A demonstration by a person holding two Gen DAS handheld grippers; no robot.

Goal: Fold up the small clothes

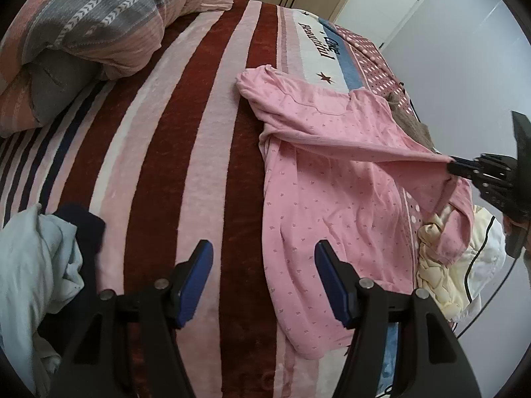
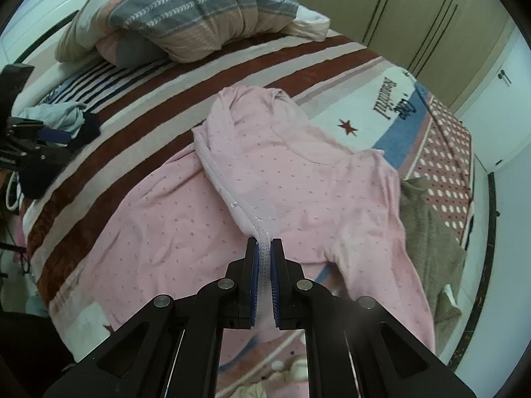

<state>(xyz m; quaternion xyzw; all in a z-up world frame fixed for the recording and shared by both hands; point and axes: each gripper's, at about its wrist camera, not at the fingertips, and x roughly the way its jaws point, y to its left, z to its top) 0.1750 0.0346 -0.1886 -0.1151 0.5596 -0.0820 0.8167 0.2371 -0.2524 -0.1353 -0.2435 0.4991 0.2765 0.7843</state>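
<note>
The pink top (image 2: 186,219) lies spread on the striped blanket (image 1: 172,152), directly ahead of and beneath the right gripper (image 2: 264,258). That gripper's jaws are closed tight on the ribbed cuff of one sleeve (image 2: 232,179), and the sleeve runs taut from the pads forward across the body of the garment to the far shoulder. In the left wrist view the same sleeve stretches as a raised ridge to the right gripper at the frame's right edge.

The left gripper (image 1: 264,285) holds nothing. Its jaws stand roughly half open over bare blanket, with the garment's near side edge just under the right-hand pad (image 1: 328,282); contact cannot be confirmed.

Step in hand, by judgement: a sleeve fold, the cuff lifted for carrying across the chest. The next move calls for laying the sleeve flat over the body without dragging the garment, then letting go; the left gripper is well placed to pin the side edge.

Containers: none visible. Loose heaps only: pale blue and dark clothes (image 1: 39,265) left of the left fingers, cream clothes (image 1: 441,272) to their right, a brown garment (image 2: 428,232) right of the right fingers.
</note>
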